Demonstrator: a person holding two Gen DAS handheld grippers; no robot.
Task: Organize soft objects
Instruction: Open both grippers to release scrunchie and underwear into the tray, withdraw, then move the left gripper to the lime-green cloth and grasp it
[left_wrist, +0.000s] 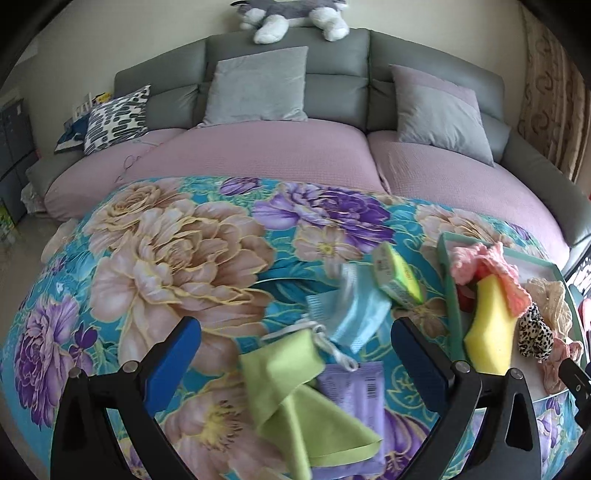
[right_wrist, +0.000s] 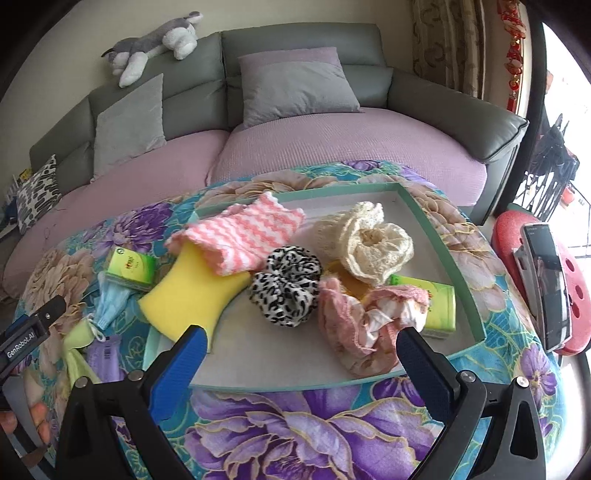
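My left gripper (left_wrist: 295, 354) is open above a green cloth (left_wrist: 295, 398), a purple packet (left_wrist: 354, 387) and a blue face mask (left_wrist: 351, 314) on the floral blanket. A green tissue pack (left_wrist: 397, 277) lies beyond the mask. My right gripper (right_wrist: 299, 354) is open and empty over the near edge of a teal tray (right_wrist: 465, 273). The tray holds a yellow sponge (right_wrist: 188, 295), a pink-white knit cloth (right_wrist: 240, 232), a leopard scrunchie (right_wrist: 284, 291), a cream lace piece (right_wrist: 369, 243), a pink lace cloth (right_wrist: 362, 325) and a second tissue pack (right_wrist: 436, 302).
The floral blanket (left_wrist: 166, 251) covers a table in front of a grey sofa (left_wrist: 288, 59) with pink seat covers and cushions. A plush dog (right_wrist: 151, 44) lies on the sofa back. A red stool (right_wrist: 576, 288) with a phone (right_wrist: 546, 284) stands at the right.
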